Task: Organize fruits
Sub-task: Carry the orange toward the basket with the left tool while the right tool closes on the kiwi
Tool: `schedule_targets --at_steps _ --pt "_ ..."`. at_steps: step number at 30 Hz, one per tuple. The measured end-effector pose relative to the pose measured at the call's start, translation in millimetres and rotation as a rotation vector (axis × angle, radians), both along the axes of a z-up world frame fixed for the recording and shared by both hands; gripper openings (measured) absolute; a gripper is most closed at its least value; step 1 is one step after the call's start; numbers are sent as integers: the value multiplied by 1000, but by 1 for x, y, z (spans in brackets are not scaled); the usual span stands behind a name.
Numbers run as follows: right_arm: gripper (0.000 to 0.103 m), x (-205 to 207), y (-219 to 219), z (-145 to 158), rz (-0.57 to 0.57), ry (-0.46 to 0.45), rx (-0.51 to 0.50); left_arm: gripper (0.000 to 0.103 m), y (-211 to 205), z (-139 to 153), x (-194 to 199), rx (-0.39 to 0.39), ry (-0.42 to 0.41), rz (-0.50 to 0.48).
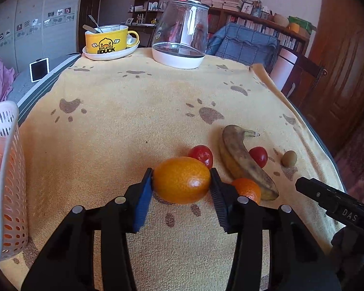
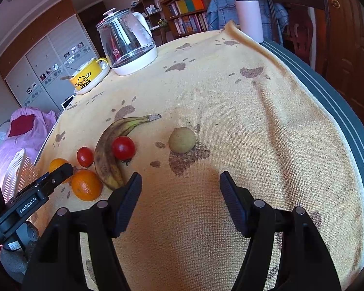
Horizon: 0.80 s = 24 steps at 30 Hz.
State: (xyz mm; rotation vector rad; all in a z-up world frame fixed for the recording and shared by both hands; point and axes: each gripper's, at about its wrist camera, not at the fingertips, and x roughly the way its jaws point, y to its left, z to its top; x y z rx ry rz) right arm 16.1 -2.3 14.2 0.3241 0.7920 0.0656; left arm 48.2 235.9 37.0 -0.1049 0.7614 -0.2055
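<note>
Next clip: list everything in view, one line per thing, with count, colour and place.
oranges: 2, orange; larger between the left gripper's fingers, smaller beside the banana
tomatoes: 2, red; one each side of the banana
banana: 1, brown-spotted yellow; centre of the cloth
small round fruit: 1, yellow-green; right of the banana
basket: 1, white, perforated; left edge, orange items inside
mug: 1, yellow, duck print; far end, on a white dish
kettle: 1, clear glass, white base; far end
flask: 1, pale pink; far right corner
cloth: 1, yellow, paw prints; covers the table
left gripper: shut on the larger orange
right gripper: open, empty
</note>
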Motion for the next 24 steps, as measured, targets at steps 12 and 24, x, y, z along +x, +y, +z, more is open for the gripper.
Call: schedule_targets --at_steps 12,24 --pt "54 31 14 11 40 20 -121 47 3 -2 1 -16 10 6" --pt "32 56 19 2 39 46 -203 47 3 -2 1 -10 2 7"
